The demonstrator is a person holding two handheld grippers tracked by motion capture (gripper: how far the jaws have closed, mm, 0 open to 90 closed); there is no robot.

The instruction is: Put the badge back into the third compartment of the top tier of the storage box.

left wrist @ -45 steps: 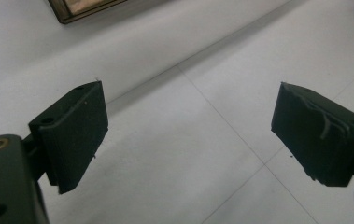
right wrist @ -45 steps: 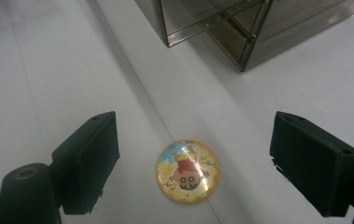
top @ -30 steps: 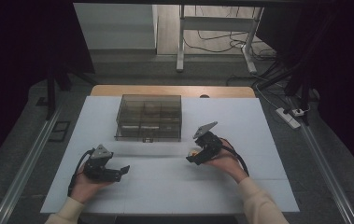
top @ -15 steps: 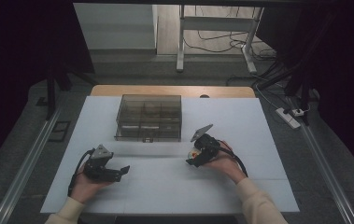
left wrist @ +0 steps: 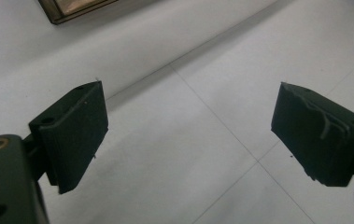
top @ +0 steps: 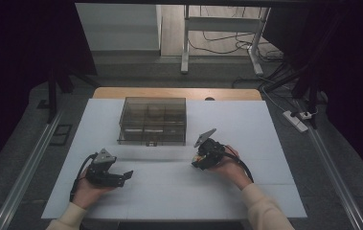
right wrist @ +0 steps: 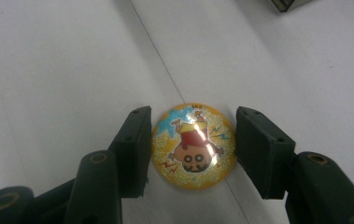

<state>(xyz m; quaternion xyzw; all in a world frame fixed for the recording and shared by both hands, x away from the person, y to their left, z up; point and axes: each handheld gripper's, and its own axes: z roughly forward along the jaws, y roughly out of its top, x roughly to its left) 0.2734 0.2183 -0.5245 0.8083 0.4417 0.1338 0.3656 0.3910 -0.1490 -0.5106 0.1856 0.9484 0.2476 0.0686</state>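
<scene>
A round, glittery yellow badge [right wrist: 193,145] with a cartoon figure lies flat on the white table top [right wrist: 62,70]. My right gripper [right wrist: 193,135] has just been closing on it, and its two black pads [right wrist: 135,149] now press on the badge's left and right edges. In the high view the right gripper [top: 199,162] points down and left at the table, right of the middle. My left gripper [top: 125,176] lies low on the left with its jaws wide apart. In the left gripper view the left gripper [left wrist: 188,126] has only bare table between its pads [left wrist: 79,126].
A smoky transparent box [top: 153,120] with several compartments stands at the middle back of the white table [top: 246,120]; its corner [left wrist: 76,7] is at the top of the left gripper view. Seams cross the table surface. Dark floor and table legs lie beyond.
The right gripper has tipped slightly down and to the left toward the table. The left hand and the box have kept still.
</scene>
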